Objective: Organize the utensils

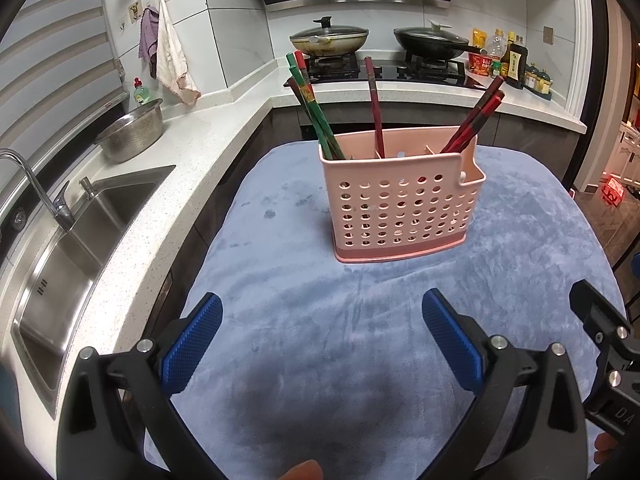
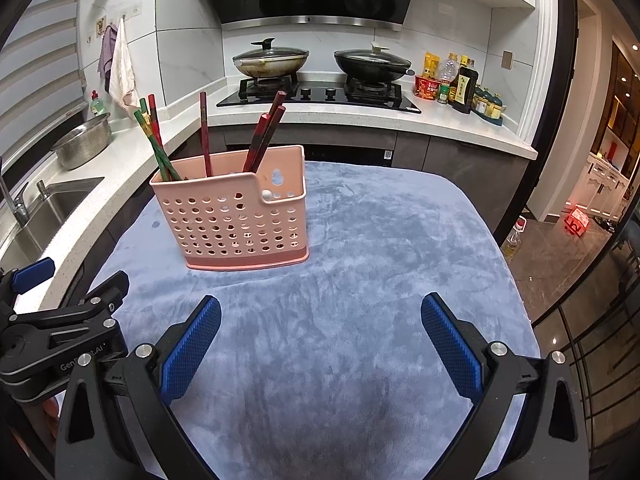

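A pink perforated utensil holder (image 1: 402, 204) stands upright on a blue-grey cloth (image 1: 320, 340); it also shows in the right wrist view (image 2: 236, 216). Green and red chopsticks (image 1: 312, 108) lean in its left compartment, one dark red chopstick (image 1: 375, 108) stands in the middle, and red chopsticks (image 1: 476, 114) lean at the right. My left gripper (image 1: 322, 320) is open and empty, low over the cloth in front of the holder. My right gripper (image 2: 320, 322) is open and empty, in front and to the right of the holder.
A white counter with a steel sink (image 1: 68, 248), a tap (image 1: 24, 172) and a metal colander (image 1: 132, 132) runs along the left. Behind are a hob with two lidded pans (image 1: 328, 38) and bottles (image 1: 508, 56). The cloth's right edge (image 2: 516, 280) drops to the floor.
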Demonstrator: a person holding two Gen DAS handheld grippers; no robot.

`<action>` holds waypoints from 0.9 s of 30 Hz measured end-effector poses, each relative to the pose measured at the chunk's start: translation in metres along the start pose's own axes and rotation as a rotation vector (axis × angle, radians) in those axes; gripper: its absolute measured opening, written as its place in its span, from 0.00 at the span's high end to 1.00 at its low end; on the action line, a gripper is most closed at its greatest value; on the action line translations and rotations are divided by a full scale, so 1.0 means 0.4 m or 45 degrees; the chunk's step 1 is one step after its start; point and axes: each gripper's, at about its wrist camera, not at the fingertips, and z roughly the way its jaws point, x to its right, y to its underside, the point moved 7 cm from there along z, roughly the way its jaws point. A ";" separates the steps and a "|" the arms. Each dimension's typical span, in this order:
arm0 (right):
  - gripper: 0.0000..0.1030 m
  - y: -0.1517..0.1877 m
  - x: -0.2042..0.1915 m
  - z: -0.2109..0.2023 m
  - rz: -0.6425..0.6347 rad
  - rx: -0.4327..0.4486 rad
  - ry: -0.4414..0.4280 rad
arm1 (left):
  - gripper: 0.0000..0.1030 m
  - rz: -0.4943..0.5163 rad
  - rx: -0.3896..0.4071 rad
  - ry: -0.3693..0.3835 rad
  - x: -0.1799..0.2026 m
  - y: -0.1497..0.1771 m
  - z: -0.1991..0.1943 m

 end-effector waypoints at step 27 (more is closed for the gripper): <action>0.06 0.018 0.000 0.004 -0.003 -0.017 0.011 | 0.07 -0.001 -0.006 -0.023 -0.002 0.014 -0.002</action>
